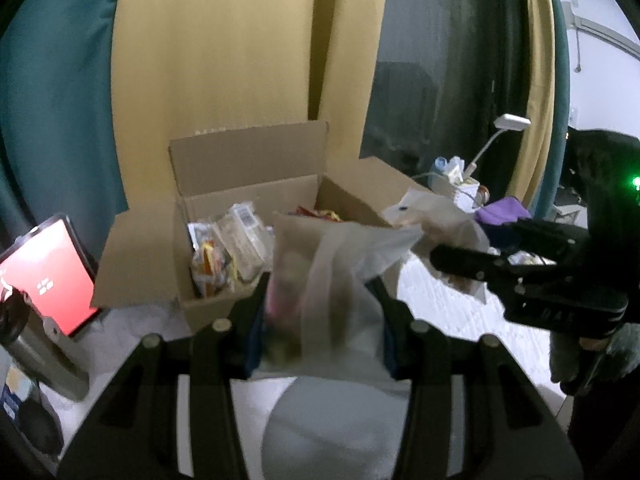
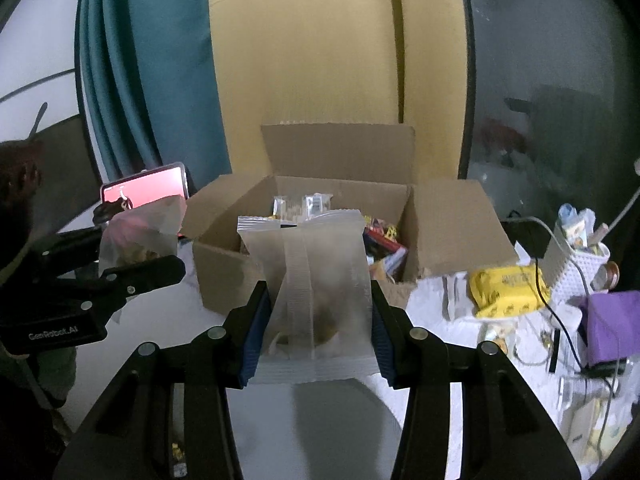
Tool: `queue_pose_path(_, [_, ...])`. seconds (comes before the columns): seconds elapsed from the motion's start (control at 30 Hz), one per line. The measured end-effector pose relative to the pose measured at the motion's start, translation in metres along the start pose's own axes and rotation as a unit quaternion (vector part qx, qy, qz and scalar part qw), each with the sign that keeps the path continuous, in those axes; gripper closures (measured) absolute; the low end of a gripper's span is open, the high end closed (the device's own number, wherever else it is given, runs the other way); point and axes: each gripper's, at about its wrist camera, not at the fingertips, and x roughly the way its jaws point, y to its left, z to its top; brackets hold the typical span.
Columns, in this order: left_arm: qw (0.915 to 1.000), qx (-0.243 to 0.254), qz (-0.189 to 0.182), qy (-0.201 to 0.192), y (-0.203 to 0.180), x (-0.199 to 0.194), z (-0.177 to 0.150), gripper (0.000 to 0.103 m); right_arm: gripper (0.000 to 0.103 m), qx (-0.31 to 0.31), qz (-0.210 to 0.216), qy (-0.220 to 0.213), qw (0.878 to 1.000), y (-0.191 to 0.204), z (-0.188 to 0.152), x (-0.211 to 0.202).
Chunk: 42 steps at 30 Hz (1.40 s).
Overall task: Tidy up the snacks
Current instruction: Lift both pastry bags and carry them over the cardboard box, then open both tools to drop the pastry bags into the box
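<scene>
My left gripper (image 1: 322, 312) is shut on a frosted clear snack packet (image 1: 320, 280), held just in front of the open cardboard box (image 1: 248, 184) with several snack packs inside. My right gripper (image 2: 318, 320) is shut on another frosted snack packet (image 2: 316, 280), held upright in front of the same box (image 2: 340, 192). In the left wrist view the right gripper (image 1: 520, 276) comes in from the right with its packet (image 1: 432, 220). In the right wrist view the left gripper (image 2: 100, 276) sits at the left with its packet (image 2: 140, 232).
A phone with a red screen (image 1: 52, 276) stands left of the box beside a metal flask (image 1: 24, 344). A yellow packet (image 2: 508, 288), a white basket (image 2: 580, 268), a purple cloth (image 2: 612, 324) and cables lie to the right. Curtains hang behind.
</scene>
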Motion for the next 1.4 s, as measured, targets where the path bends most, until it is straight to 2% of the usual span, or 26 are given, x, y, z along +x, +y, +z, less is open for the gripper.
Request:
queue_pose_path(0.53, [0.9999, -0.005, -0.002, -0.013, 0.033, 0.045, 0.03, 0.056, 0.054, -0.015, -0.001, -0.001, 1.0, -0.006, 0.042, 0.049])
queue_pose_path(0.73, [0.9997, -0.021, 0.002, -0.008, 0.049, 0.07, 0.036, 0.056, 0.054, -0.013, -0.005, 0.001, 1.0, -0.012, 0.049, 0.068])
queue_pose_path(1.07, [0.9983, -0.047, 0.016, 0.03, 0.08, 0.126, 0.03, 0.056, 0.054, -0.006, -0.002, 0.016, 1.0, -0.023, 0.059, 0.11])
queue_pose_path(1.4, [0.9941, -0.07, 0.036, 0.075, 0.107, 0.158, 0.018, 0.056, 0.054, -0.001, 0.014, 0.033, 0.999, -0.017, 0.059, 0.153])
